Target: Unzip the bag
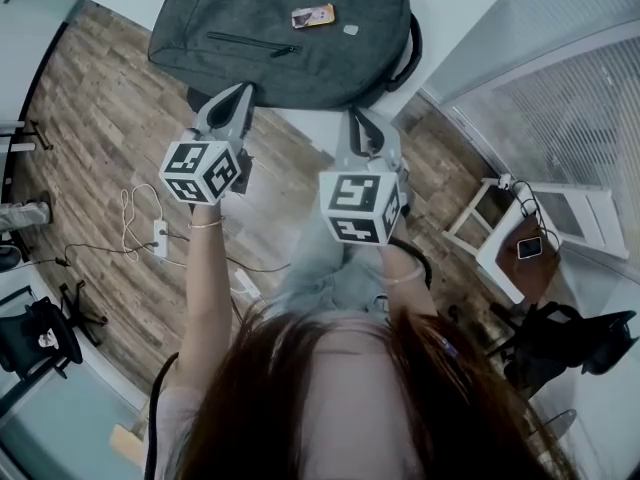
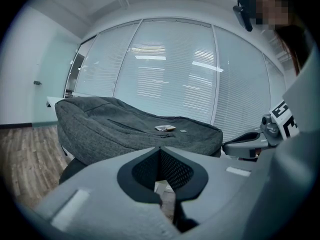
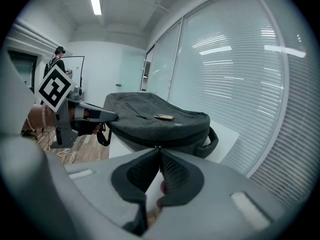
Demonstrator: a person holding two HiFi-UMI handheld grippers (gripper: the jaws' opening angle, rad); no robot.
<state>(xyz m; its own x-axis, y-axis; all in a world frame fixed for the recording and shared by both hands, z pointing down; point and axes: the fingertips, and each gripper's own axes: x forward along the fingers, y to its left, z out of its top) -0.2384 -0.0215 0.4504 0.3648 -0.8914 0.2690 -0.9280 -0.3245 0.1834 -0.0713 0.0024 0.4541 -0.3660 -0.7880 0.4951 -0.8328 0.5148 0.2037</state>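
A grey backpack (image 1: 290, 33) lies flat on the white table (image 1: 455, 3), with a front-pocket zip (image 1: 250, 43) and a small card (image 1: 313, 15) on top. My left gripper (image 1: 243, 90) hovers at the bag's near edge on the left, its jaws shut with nothing between them. My right gripper (image 1: 356, 116), also shut and empty, is just short of the near edge on the right. In the right gripper view the backpack (image 3: 155, 119) lies ahead, and the main zip's seam with a small pull (image 3: 156, 145) sits just past the right gripper (image 3: 159, 149). In the left gripper view the left gripper (image 2: 160, 149) points at the bag's side (image 2: 110, 131).
A carry handle (image 1: 411, 53) sticks out on the bag's right. On the wooden floor there are a white stool (image 1: 500, 243) with a phone (image 1: 530, 247) at the right, cables and a power strip (image 1: 158, 236) at the left, and a black chair (image 1: 40, 333). Window blinds stand behind the table.
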